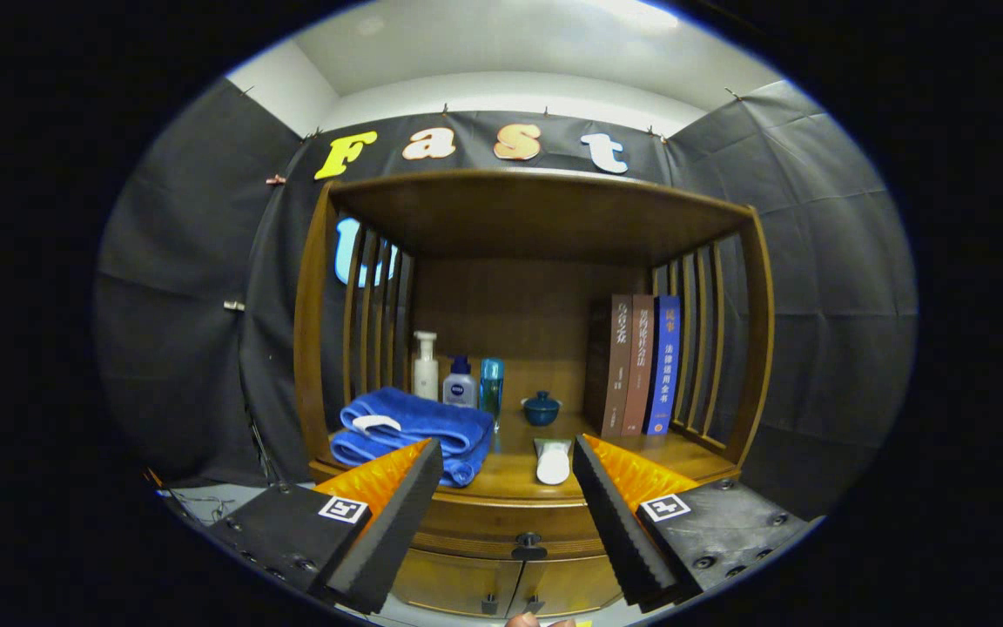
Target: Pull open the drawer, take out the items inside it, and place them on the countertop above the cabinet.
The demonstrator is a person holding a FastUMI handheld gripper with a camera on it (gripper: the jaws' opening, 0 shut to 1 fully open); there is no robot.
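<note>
Gripper: held level in front of the wooden cabinet, pointed straight at it; fingers spread wide, nothing gripped between them.
Fingers: seen at the bottom, one on each side of the drawer knob; no contact with the cabinet can be made out.
Drawer: closed, just under the countertop edge, framed between the two fingers.
Drawer knob: dark, centred on the drawer front, in the gap between the fingers and beyond them.
Lower doors: two shut doors below the drawer, small handles near the middle seam.
Countertop: wood, ahead of the fingers, already loaded with items.
Blue towel: folded, on the left of the countertop, just beyond the left finger.
White tube: laid flat near the front edge, between the fingertips.
Bottles: three stood at the back, behind the towel.
Blue lidded cup: at the back centre, right of the bottles.
Books: three upright on the right, against the slatted side.
Drawer contents: cannot be told, drawer is shut.
</note>
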